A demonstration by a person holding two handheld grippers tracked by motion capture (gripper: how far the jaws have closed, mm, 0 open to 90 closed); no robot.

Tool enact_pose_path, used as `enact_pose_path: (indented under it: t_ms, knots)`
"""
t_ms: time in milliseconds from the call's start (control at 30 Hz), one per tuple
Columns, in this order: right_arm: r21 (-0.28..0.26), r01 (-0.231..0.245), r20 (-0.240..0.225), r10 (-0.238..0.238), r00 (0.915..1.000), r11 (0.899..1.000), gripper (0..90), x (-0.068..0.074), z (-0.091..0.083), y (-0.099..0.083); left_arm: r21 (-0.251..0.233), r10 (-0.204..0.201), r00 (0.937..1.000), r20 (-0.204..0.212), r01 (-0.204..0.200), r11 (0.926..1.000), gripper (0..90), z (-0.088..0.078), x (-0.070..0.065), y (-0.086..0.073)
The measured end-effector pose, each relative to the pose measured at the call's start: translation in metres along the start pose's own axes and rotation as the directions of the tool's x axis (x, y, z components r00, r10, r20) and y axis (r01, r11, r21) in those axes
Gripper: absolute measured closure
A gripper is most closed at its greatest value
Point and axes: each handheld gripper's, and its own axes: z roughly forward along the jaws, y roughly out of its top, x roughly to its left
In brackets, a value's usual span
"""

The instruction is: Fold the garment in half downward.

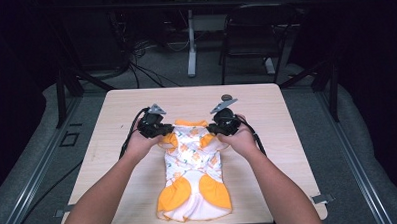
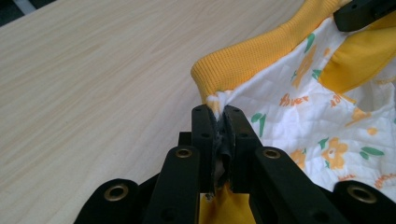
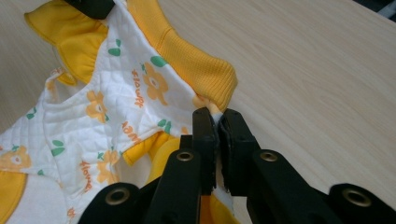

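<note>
A small white garment [image 1: 192,164] with orange flower print, orange ribbed collar and orange ruffles lies along the middle of the wooden table [image 1: 116,115], its collar end away from the person. My left gripper [image 1: 159,129] is shut on the garment's left shoulder by the collar. In the left gripper view the fabric [image 2: 299,93] is pinched between the black jaws of the left gripper [image 2: 217,112]. My right gripper [image 1: 216,128] is shut on the right shoulder. In the right gripper view the collar's end [image 3: 205,70] bunches just beyond the right gripper [image 3: 215,114].
Cables [image 1: 130,137] trail from both grippers over the table. Bare wood lies to the left, right and far side of the garment. Beyond the table stand a black chair [image 1: 253,30] and a white table leg [image 1: 191,47].
</note>
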Motion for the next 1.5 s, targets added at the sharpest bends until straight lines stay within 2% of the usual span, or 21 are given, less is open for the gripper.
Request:
enact_pose_path:
  t_ms: [100, 267, 367, 433, 567, 767, 967, 1033, 1333, 1500]
  knots:
    - [-0.001, -0.003, 0.002, 0.003, 1.0000, 1.000, 84.9, 0.000, -0.005, 0.003, -0.006, 0.004, 1.0000, -0.001, -0.004, 1.0000, 84.0, -0.003, -0.001, 0.002]
    - [-0.004, 0.039, 0.015, -0.039, 0.9991, 0.999, 84.9, 0.004, -0.014, 0.012, -0.017, 0.012, 0.9999, -0.010, -0.012, 0.9998, 83.9, -0.009, -0.002, 0.008]
    - [-0.017, 0.057, 0.032, -0.056, 0.9979, 0.998, 84.9, 0.006, -0.023, 0.020, -0.039, 0.016, 0.9997, -0.017, -0.017, 0.9991, 84.0, -0.017, -0.002, 0.015]
    - [-0.017, 0.063, 0.034, -0.062, 0.9975, 0.998, 84.9, 0.006, -0.025, 0.022, -0.035, 0.020, 0.9996, -0.018, -0.020, 0.9992, 84.0, -0.019, -0.002, 0.017]
    - [-0.022, 0.085, 0.051, -0.083, 0.9952, 0.996, 84.9, 0.007, -0.036, 0.032, -0.044, 0.038, 0.9989, -0.026, -0.040, 0.9983, 84.0, -0.027, -0.003, 0.025]
    - [-0.030, 0.106, 0.068, -0.104, 0.9922, 0.994, 85.0, 0.008, -0.044, 0.039, -0.060, 0.074, 0.9962, -0.047, -0.077, 0.9953, 84.0, -0.040, -0.005, 0.035]
    - [-0.039, 0.134, 0.077, -0.131, 0.9884, 0.990, 85.0, 0.011, -0.052, 0.042, -0.075, 0.091, 0.9943, -0.057, -0.095, 0.9927, 84.0, -0.050, -0.006, 0.040]
    - [-0.047, 0.137, 0.091, -0.132, 0.9870, 0.989, 84.9, 0.012, -0.055, 0.043, -0.074, 0.113, 0.9912, -0.070, -0.118, 0.9903, 84.1, -0.053, -0.009, 0.043]
    - [-0.050, 0.160, 0.092, -0.155, 0.9836, 0.986, 85.1, 0.015, -0.056, 0.041, -0.063, 0.135, 0.9870, -0.088, -0.140, 0.9881, 84.1, -0.052, -0.010, 0.038]
    - [-0.035, 0.191, 0.107, -0.187, 0.9766, 0.981, 85.0, 0.020, -0.055, 0.037, -0.056, 0.135, 0.9874, -0.082, -0.140, 0.9885, 84.3, -0.051, -0.014, 0.031]
